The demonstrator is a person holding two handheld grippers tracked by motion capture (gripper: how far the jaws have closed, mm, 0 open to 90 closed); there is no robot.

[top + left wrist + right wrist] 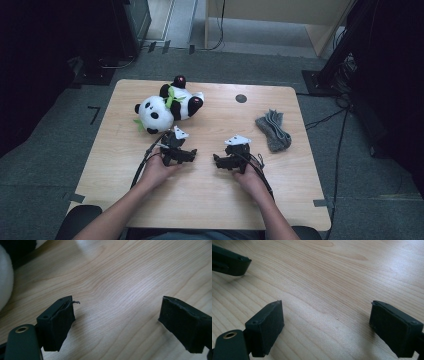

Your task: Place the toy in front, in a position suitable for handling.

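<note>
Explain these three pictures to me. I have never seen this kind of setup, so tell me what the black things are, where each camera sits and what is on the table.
A person sits at a wooden table and holds a hand-held grasping tool in each hand, with no robot arm involved. The high view looks down from above: the left tool and the right tool rest near the middle, pointing toward each other. The other two pictures come from small cameras riding on the tools, each looking along its own two black jaws. In both, the jaws stand apart with only bare wood between them, so nothing is held. On the table lie a toy panda, just beyond the left tool, and a folded grey cloth to the right.
</note>
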